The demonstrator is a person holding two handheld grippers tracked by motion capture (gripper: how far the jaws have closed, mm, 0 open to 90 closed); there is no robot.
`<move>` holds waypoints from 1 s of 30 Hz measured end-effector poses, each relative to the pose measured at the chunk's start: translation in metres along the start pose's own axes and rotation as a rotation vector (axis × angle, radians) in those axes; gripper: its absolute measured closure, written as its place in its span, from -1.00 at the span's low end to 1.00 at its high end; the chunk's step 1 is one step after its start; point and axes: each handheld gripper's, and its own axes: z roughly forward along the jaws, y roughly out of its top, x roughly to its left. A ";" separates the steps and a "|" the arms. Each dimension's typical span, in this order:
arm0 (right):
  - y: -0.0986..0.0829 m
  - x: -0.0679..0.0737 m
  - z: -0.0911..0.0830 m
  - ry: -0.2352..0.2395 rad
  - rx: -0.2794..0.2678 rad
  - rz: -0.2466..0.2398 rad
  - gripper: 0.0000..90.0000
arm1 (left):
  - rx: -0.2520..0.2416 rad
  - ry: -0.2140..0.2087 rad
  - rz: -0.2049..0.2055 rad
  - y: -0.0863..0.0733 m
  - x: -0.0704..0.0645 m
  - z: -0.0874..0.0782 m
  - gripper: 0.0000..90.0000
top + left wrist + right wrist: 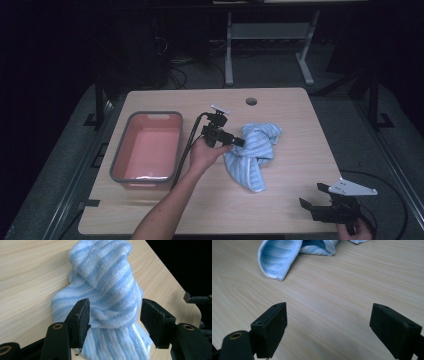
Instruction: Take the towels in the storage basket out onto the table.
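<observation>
Around striped towel (110, 290): left gripper (113, 320).

Crumpled blue-and-white striped towel (253, 154), soft and bunched into twisted folds, lying right of centre on the wooden desk (295, 200), near a pink tub (149, 145) with grey rim.

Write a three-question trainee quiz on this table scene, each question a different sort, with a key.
1. True or false: the left tool is shut on the towel.
2. Which lies nearer the bin: (a) the left tool, (b) the right tool?
3. Fill in: the right tool's jaws stand ____ over bare table.

Key: 1 false, its jaws stand open around the towel. 2 a. 3 open.
</observation>
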 end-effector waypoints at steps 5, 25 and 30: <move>0.000 0.001 0.001 -0.002 0.001 0.006 -0.69 | -0.003 0.000 0.012 -0.006 0.000 -0.005 -0.15; 0.002 0.004 0.004 -0.001 0.008 -0.001 -0.69 | -0.018 -0.017 0.031 -0.034 -0.004 -0.025 -0.26; 0.002 0.004 0.005 -0.001 0.010 -0.002 -0.69 | -0.019 -0.017 0.035 -0.043 -0.004 -0.027 -0.29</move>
